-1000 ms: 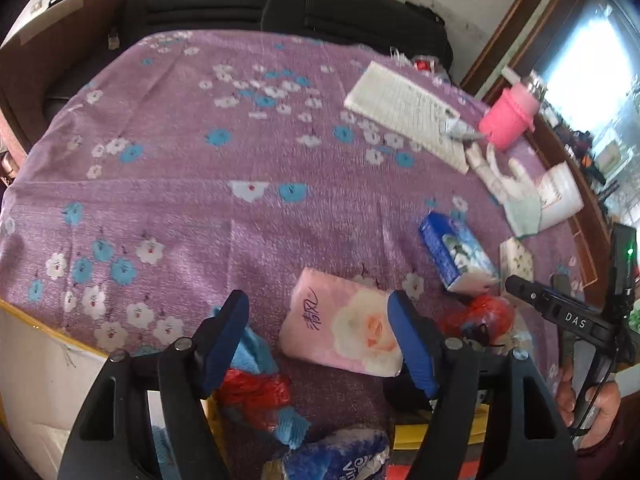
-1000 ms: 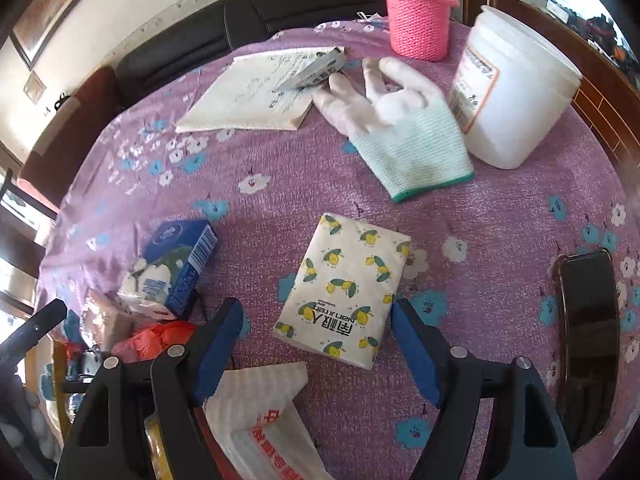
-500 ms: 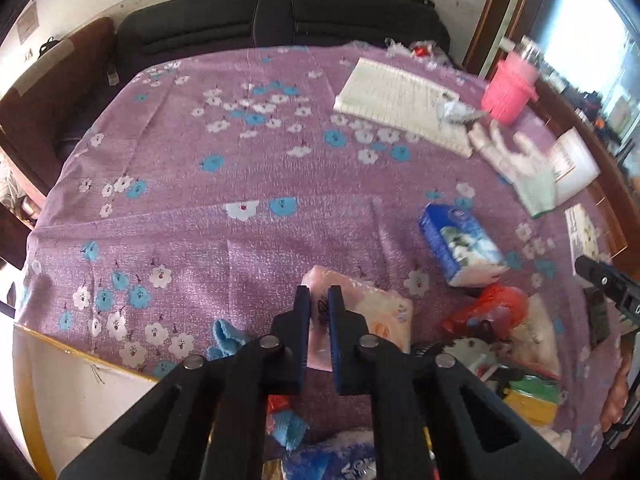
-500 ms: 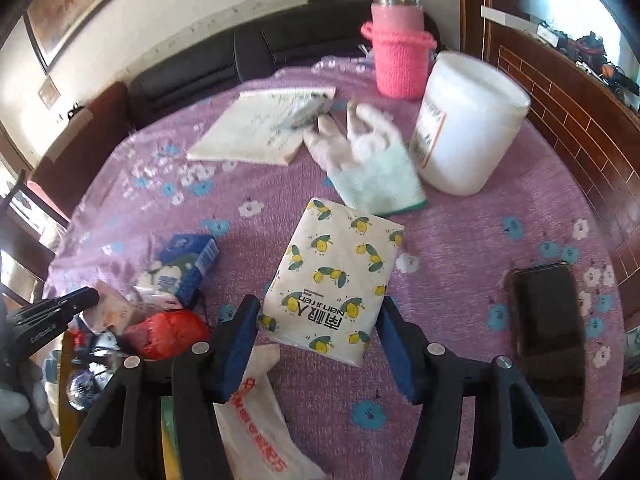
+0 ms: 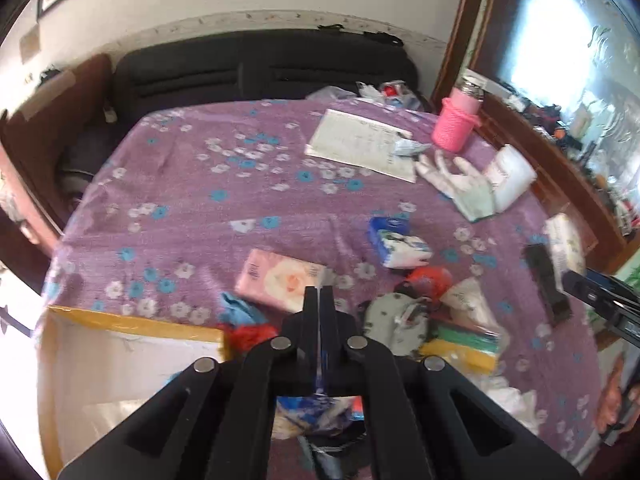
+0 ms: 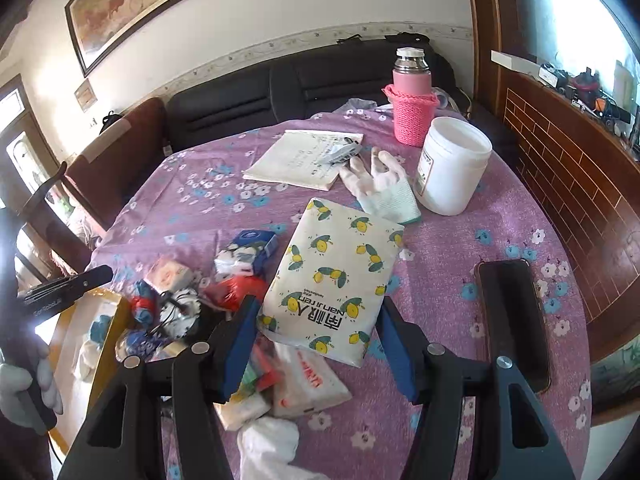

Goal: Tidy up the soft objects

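Observation:
My left gripper point(image 5: 319, 294) is shut, its tips pinching the right corner of the pink tissue pack point(image 5: 276, 278), which hangs just above the purple flowered tablecloth point(image 5: 240, 168). To its left stands an open box with yellow edges point(image 5: 132, 326). My right gripper point(image 6: 318, 304) is shut on the white lemon-print tissue pack point(image 6: 336, 272) and holds it tilted above the table. The left wrist view shows that pack point(image 5: 566, 240) at the far right.
A blue tissue pack point(image 5: 396, 244), a red bag point(image 6: 236, 292) and a heap of small packets point(image 6: 296, 384) lie near the table's front. A black phone point(image 6: 512, 320), a white jar point(image 6: 452, 168), a glove point(image 6: 384, 188), a pink flask point(image 6: 412, 108) and papers point(image 6: 300, 156) lie beyond.
The left jaws stood open around the pink pack, then closed and rose with its corner. The right jaws closed on the lemon-print pack and lifted it off the cloth.

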A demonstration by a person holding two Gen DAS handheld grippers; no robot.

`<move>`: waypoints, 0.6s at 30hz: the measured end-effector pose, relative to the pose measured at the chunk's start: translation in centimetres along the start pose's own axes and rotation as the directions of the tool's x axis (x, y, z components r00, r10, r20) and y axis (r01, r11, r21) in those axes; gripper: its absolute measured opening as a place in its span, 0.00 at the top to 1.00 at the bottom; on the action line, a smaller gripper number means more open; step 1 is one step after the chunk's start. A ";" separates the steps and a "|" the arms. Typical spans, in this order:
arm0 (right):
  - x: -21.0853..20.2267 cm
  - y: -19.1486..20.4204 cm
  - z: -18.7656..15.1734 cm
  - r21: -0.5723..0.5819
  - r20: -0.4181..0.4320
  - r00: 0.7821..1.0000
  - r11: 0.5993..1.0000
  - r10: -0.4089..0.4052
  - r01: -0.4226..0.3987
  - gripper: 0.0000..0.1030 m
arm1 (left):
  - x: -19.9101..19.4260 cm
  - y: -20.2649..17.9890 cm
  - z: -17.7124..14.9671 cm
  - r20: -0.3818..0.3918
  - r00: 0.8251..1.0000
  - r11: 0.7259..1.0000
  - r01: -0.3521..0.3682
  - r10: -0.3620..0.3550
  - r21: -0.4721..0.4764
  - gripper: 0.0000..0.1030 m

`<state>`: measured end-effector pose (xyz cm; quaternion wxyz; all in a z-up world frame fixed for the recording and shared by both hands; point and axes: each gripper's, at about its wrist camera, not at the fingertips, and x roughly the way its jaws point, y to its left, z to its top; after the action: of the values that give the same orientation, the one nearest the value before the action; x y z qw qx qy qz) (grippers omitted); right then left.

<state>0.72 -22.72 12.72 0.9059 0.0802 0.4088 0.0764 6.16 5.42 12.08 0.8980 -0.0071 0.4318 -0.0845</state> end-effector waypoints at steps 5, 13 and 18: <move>-0.4 0.1 -1.7 0.005 -0.008 0.999 0.999 0.041 -0.041 0.39 | 2.0 0.1 0.6 -0.010 1.000 0.999 0.029 -0.029 -0.038 0.33; 0.9 -1.2 -4.4 0.022 -0.018 0.993 0.993 0.114 -0.114 0.39 | 10.8 -6.6 4.7 -0.219 0.975 0.997 -0.012 0.028 0.075 0.23; 1.8 -2.4 -5.2 0.058 -0.026 0.985 0.984 0.172 -0.170 0.38 | 15.6 -9.5 5.9 -0.320 0.943 0.989 -0.055 0.096 0.135 0.21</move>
<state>-1.82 -24.23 7.52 0.8869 0.1389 0.4165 0.1438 18.96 -6.73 4.49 0.8157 0.0792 0.5678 -0.0768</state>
